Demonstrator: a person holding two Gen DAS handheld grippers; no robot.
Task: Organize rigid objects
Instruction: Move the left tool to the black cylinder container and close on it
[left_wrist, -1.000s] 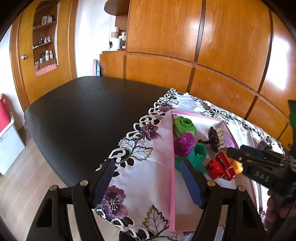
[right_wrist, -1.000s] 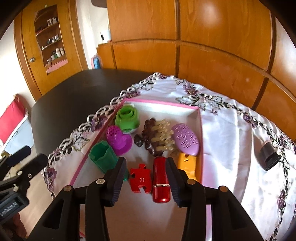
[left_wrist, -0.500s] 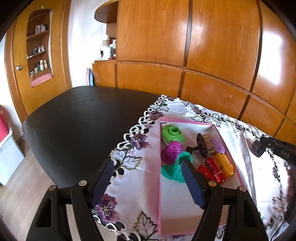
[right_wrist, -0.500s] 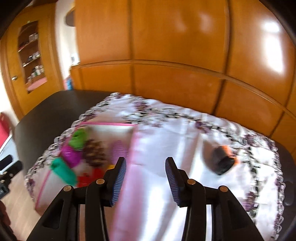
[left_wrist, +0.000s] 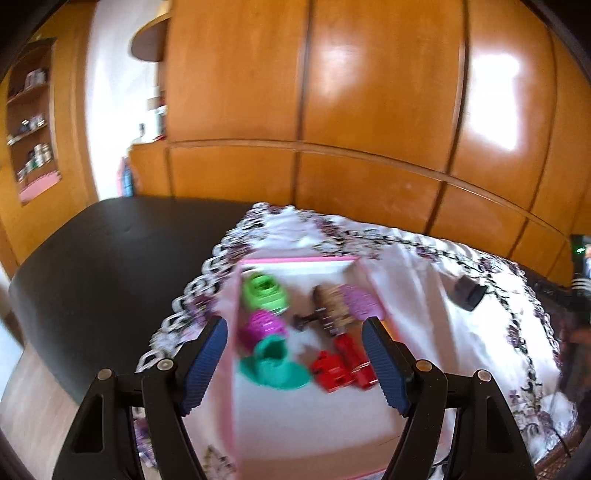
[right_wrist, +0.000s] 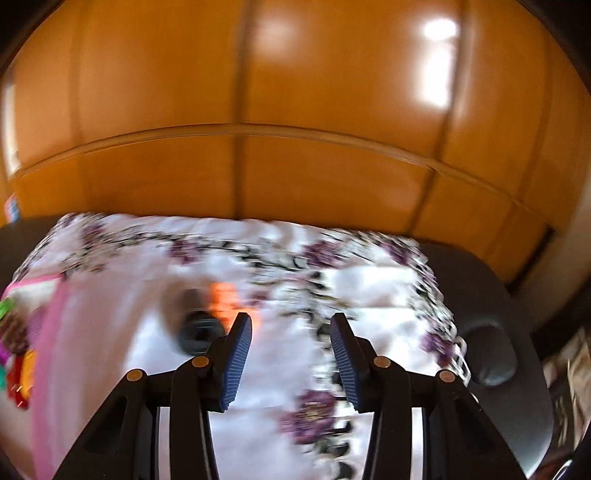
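The small black and orange round piece (right_wrist: 201, 325) lies on the white flowered cloth (right_wrist: 288, 295), at ten o'clock from the wide-open, empty right gripper (right_wrist: 291, 356). The left gripper (left_wrist: 295, 363), open and empty too, hangs over the pink tray (left_wrist: 295, 260). A fast, off-side grab might knock the piece away.

We see the right gripper (right_wrist: 291, 363) has swung away from the pink tray (right_wrist: 48, 332): 1 s ago it hung right over the red pieces inside, now the tray sits at the far left edge of its view & the black-and-orange item (right_wrist: 207, 319) on the cloth lies just beside its left finger. Its view is now blurred w/ motion. The left gripper (left_wrist: 295, 365) has turned toward the tray (left_wrist: 295, 260): earlier the tray's near left wall was between its fingers, now the toys in the tray are framed there, e.g. the teal piece (left_wrist: 273, 363) & red pieces (left_wrist: 341, 363). The dark item (left_wrist: 468, 293) now shows right of the tray in its view too.
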